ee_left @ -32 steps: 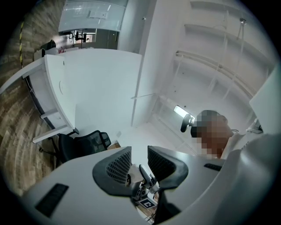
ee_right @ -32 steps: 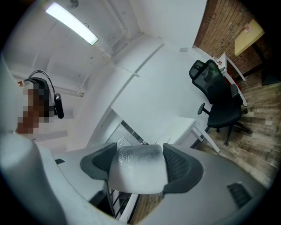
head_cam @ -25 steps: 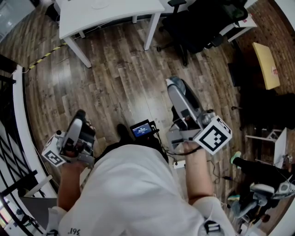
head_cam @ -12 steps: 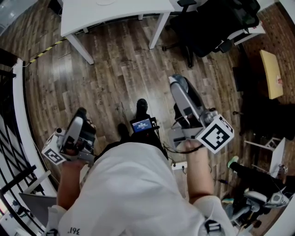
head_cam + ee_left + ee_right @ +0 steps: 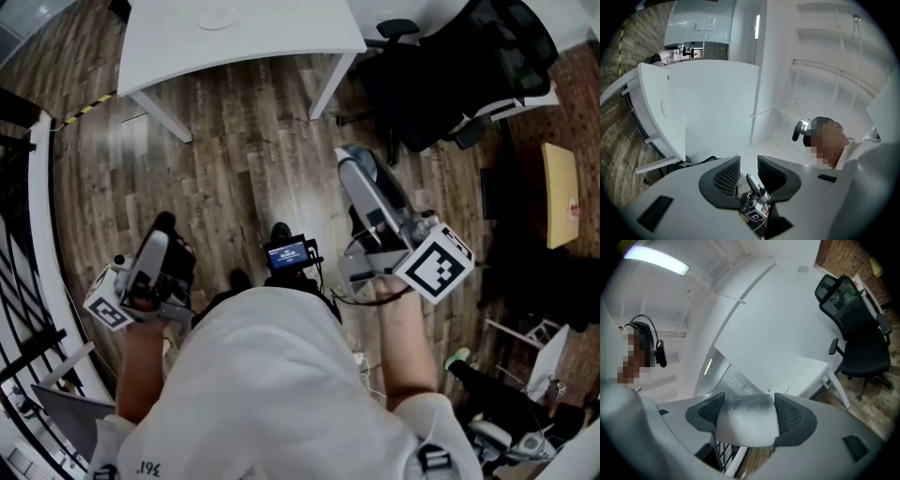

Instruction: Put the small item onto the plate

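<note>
My right gripper [image 5: 354, 161] [image 5: 747, 414] is shut on the small item [image 5: 746, 423], a rounded grey-white piece that fills the gap between the pads; its tip [image 5: 360, 169] shows in the head view. It hangs over the wooden floor, short of the white table [image 5: 281, 33]. On that table lies a pale round plate [image 5: 216, 16], faint against the top and also seen from the right gripper view [image 5: 780, 390]. My left gripper [image 5: 163, 228] [image 5: 749, 171] is held low at my left side, its jaws a narrow gap apart with nothing between them.
A black office chair [image 5: 469, 75] [image 5: 855, 329] stands right of the table. A white rail and black railing [image 5: 28, 281] run along the left. A small blue-screened device [image 5: 289, 255] hangs at my chest. A yellow board [image 5: 560, 192] lies at far right.
The table and chair have slid lower in the head view, so more of the table top and the plate show. Both grippers keep their pose, the right one still holding the item.
</note>
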Demonstrator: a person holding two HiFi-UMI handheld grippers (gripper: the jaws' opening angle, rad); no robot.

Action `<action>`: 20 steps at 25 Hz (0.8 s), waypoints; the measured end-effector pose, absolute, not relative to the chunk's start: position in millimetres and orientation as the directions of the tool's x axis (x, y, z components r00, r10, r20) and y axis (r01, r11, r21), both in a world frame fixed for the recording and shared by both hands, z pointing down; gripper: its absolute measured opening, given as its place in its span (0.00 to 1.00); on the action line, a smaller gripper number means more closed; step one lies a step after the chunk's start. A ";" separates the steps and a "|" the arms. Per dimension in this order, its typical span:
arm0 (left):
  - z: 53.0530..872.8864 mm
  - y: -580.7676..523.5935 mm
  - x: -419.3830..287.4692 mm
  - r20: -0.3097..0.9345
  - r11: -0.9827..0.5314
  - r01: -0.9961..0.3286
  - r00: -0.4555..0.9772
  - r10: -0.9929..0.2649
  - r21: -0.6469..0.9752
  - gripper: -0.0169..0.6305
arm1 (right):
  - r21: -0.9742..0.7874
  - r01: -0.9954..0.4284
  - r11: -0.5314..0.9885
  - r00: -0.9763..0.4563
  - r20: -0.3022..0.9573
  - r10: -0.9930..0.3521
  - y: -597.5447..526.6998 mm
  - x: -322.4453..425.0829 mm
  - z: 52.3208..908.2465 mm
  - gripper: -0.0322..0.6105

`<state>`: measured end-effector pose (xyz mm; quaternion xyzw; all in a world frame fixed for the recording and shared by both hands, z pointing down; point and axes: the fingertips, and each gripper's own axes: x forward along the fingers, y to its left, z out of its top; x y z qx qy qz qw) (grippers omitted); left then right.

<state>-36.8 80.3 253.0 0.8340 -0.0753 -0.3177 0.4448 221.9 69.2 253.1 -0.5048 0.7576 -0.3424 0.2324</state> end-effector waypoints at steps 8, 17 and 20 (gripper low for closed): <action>250.0 36.2 9.3 -0.452 -0.595 0.131 0.783 -0.428 0.793 0.20 | -0.740 -0.605 0.293 -0.428 -0.007 -0.904 16.9 253.6 248.4 0.55; 256.9 -9.4 30.0 -0.432 -0.592 0.099 0.780 -0.453 0.800 0.20 | -0.765 -0.572 0.296 -0.463 0.004 -0.886 -39.1 267.1 268.2 0.55; 259.9 -32.3 21.7 -0.431 -0.591 0.094 0.776 -0.461 0.801 0.20 | -0.768 -0.572 0.290 -0.470 0.016 -0.883 -61.5 257.6 273.6 0.55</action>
